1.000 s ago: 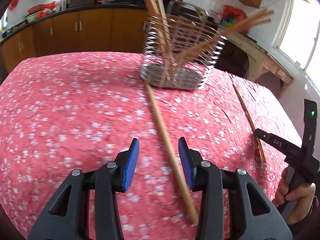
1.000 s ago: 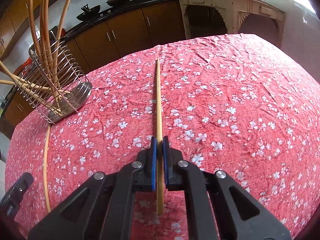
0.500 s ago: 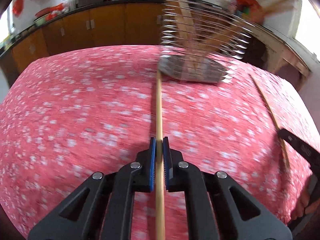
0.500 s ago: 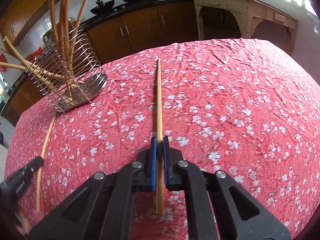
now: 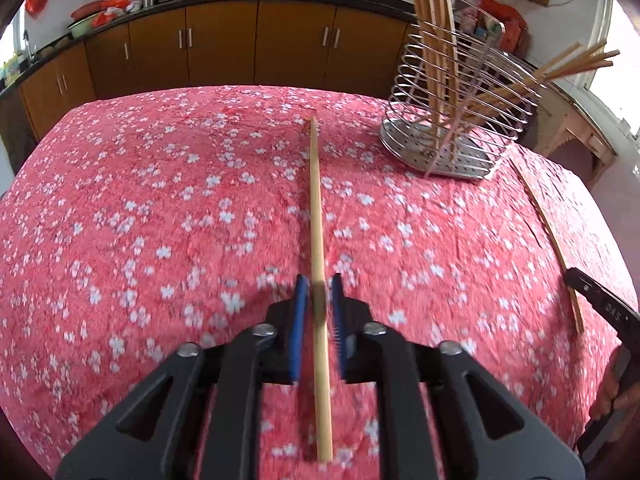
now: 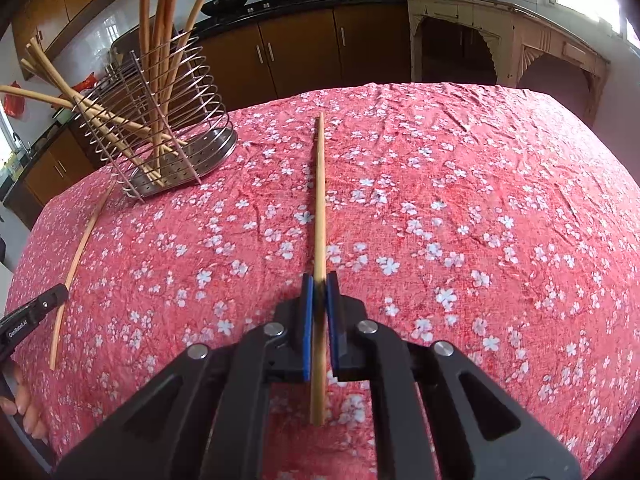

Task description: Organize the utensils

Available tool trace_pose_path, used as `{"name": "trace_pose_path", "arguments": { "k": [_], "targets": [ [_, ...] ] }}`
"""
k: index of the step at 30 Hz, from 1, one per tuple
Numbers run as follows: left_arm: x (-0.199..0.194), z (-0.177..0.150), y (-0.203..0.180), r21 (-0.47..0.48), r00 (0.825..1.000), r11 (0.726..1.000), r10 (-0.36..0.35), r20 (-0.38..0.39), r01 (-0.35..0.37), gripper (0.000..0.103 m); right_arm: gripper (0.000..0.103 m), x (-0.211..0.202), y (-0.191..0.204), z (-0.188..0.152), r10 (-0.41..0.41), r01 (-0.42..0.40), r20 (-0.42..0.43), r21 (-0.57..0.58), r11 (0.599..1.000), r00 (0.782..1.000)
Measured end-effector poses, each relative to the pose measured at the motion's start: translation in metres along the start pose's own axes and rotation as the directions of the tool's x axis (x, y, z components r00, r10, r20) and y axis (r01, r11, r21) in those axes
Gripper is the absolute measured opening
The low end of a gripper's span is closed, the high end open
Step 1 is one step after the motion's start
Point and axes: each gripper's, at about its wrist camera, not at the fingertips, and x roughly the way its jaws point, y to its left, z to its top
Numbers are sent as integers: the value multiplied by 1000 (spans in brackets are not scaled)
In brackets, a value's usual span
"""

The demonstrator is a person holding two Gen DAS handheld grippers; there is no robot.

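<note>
Each gripper carries a long pale wooden chopstick above the red floral tabletop (image 5: 120, 200): the right gripper (image 6: 319, 280) pinches its chopstick (image 6: 319, 208), the left gripper (image 5: 319, 282) loosens around its chopstick (image 5: 316, 208), both probably bound for the wire utensil holder (image 5: 460, 120) far right.

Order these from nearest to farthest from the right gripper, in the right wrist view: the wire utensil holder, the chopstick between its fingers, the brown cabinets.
1. Chopstick, between the right gripper's fingers.
2. Wire utensil holder, upper left on the table.
3. Brown cabinets, beyond the table.
</note>
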Motion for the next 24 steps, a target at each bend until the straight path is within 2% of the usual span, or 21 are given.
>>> {"name": "trace_pose_path", "arguments": {
  "k": [2, 5, 13, 19, 24],
  "targets": [
    [-6, -9, -1, 13, 1000, 1000, 4, 8, -4, 27, 9, -3, 1, -4, -1, 1, 1, -10, 1000, 1000],
    [-9, -13, 1, 47, 999, 999, 26, 30, -27, 27, 9, -4, 0, -6, -4, 4, 9, -21, 1000, 1000],
    [-11, -16, 4, 27, 999, 999, 23, 32, -24, 27, 9, -4, -1, -6, 3, -3, 8, -13, 1000, 1000],
    [-10, -15, 1, 31, 999, 999, 30, 31, -31, 27, 9, -4, -9, -6, 43, -43, 8, 21, 999, 999],
    [-9, -13, 7, -4, 999, 1000, -4, 33, 4, 27, 9, -5, -9, -6, 43, -43, 7, 23, 999, 999]
  ]
}}
